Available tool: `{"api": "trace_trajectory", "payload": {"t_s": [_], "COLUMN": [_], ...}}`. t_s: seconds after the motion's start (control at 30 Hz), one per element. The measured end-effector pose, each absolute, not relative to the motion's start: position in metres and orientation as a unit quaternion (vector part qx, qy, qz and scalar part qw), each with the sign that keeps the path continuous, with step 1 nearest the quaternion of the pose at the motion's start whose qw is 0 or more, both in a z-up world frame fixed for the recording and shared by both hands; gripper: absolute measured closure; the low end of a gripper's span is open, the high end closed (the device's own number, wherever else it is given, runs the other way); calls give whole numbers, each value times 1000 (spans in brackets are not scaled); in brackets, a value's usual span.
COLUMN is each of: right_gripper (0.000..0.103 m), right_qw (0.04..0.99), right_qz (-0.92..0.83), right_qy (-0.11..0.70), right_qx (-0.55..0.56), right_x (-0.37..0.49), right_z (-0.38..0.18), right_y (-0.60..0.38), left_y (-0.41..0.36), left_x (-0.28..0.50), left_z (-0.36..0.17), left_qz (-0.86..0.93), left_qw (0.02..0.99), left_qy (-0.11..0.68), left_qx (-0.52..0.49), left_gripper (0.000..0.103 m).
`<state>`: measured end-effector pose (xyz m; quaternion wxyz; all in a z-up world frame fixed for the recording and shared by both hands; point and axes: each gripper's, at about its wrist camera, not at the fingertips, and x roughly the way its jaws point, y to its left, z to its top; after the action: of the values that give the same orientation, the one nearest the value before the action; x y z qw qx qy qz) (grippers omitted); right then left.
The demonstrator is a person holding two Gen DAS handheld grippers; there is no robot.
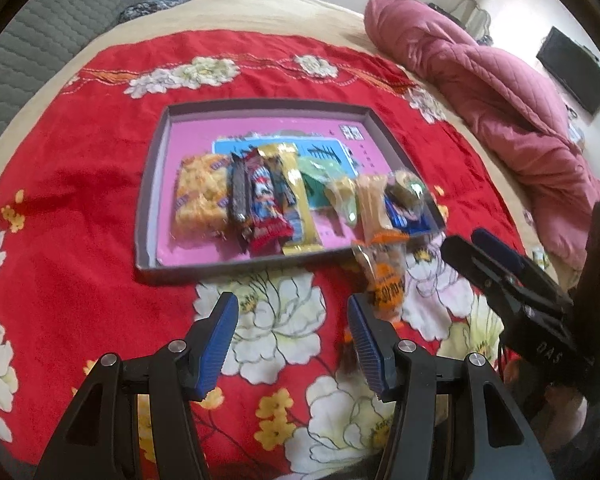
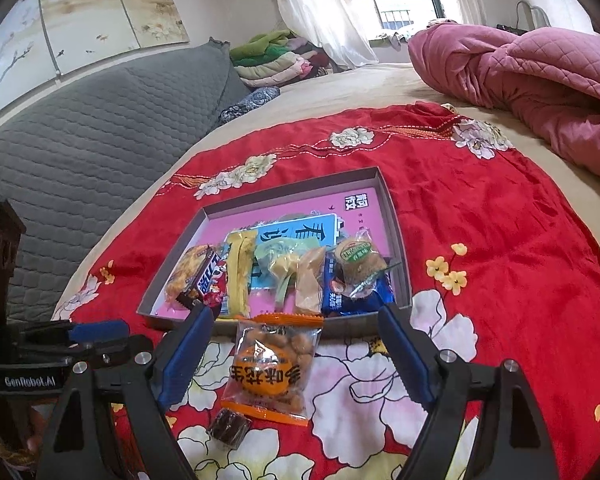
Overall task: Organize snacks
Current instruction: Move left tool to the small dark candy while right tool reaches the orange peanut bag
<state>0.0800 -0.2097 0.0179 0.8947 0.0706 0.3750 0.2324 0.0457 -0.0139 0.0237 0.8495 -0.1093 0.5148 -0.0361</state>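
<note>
A shallow pink-bottomed box tray lies on the red floral cloth and holds a row of several wrapped snacks. An orange packet of peanuts lies on the cloth just outside the tray's near edge. A small dark wrapped candy lies beside it. My right gripper is open and empty, its fingers on either side of the orange packet. My left gripper is open and empty, over the cloth in front of the tray, left of the packet.
The red floral cloth covers a beige bed. A crumpled pink quilt lies at the right. A grey quilted headboard and folded blankets are at the left and back.
</note>
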Motion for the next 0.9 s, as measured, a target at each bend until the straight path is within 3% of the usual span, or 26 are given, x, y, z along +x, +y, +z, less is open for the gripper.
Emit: {"api": "trace_trajectory", "payload": {"t_s": [0.9], "right_gripper": [19], "right_qw": [856], "right_qz": [255], "right_qy": [445], "right_qx": [63], "right_x": [84], "right_z": [-19], "right_y": [-194], "left_y": [-55], "left_x": [41], "left_z": [-35], "left_qz": [-117], "left_qw": [794], "left_qy": [581], "left_qx": [-132], "left_gripper": [45]}}
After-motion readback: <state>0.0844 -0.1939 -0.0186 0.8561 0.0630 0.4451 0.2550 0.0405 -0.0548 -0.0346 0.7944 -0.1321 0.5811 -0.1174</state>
